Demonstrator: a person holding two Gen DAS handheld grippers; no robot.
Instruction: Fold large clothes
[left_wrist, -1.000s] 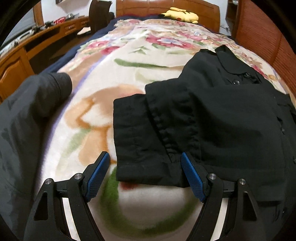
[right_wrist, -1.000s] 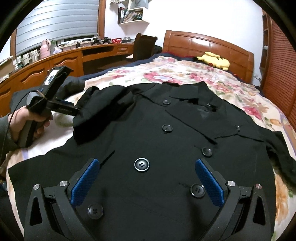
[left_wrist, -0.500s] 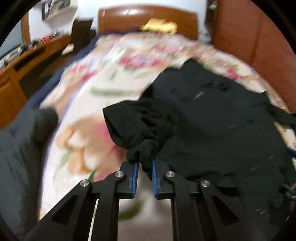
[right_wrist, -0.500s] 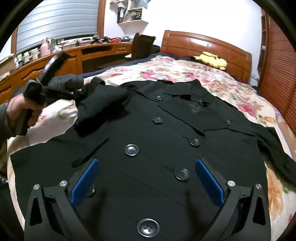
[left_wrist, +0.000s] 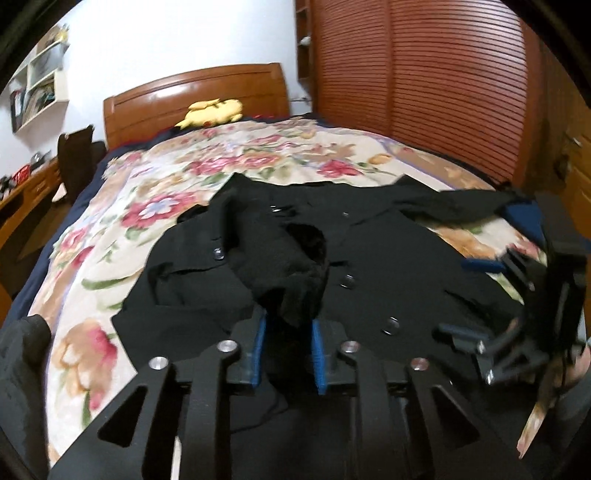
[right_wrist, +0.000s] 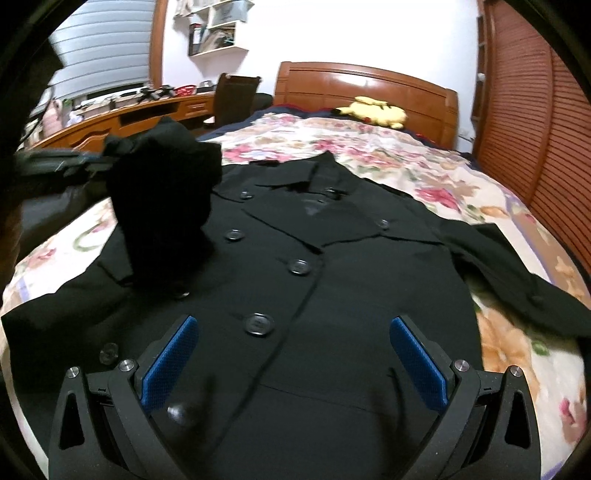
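The left gripper (left_wrist: 286, 341), its fingers easing apart, is seemingly still pinching the coat's sleeve (left_wrist: 295, 273); the right gripper's (right_wrist: 293, 363) fingers are hovering spread above the coat (right_wrist: 332, 295).

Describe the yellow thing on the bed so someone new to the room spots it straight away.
Start at the wooden headboard at the far end of the bed. Lying just before it, past the flowered blanket and the black coat, is a soft toy. It is the only plain bright yellow thing there.

No readable text, labels or numbers anywhere
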